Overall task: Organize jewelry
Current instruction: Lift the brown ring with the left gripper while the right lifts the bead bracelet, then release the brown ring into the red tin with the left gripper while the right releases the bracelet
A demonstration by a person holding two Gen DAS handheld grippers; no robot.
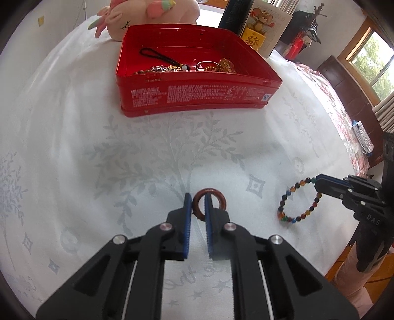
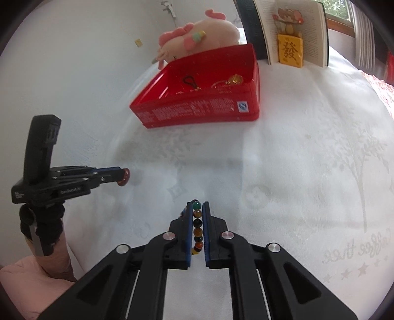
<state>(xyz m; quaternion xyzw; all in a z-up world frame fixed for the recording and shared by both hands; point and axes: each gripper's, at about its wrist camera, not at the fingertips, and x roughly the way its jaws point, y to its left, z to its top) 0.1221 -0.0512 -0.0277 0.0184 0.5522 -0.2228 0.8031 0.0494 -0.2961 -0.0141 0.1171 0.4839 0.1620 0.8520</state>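
My left gripper (image 1: 197, 200) is shut on a reddish-brown ring (image 1: 216, 194), held upright just above the white tablecloth; the ring also shows in the right wrist view (image 2: 124, 176). My right gripper (image 2: 198, 209) is shut on a multicoloured bead bracelet (image 2: 197, 229), which hangs from its tips in the left wrist view (image 1: 293, 204). The open red tin box (image 1: 194, 96) stands farther back and holds a black cord charm (image 1: 157, 55) and gold jewellery (image 1: 221, 65).
A pink plush toy (image 1: 138, 14) lies behind the box. An open book with a yellow plaque (image 2: 289, 50) stands at the back right. The table's right edge borders a floral cloth (image 1: 344, 123) and a dark wooden cabinet (image 1: 344, 81).
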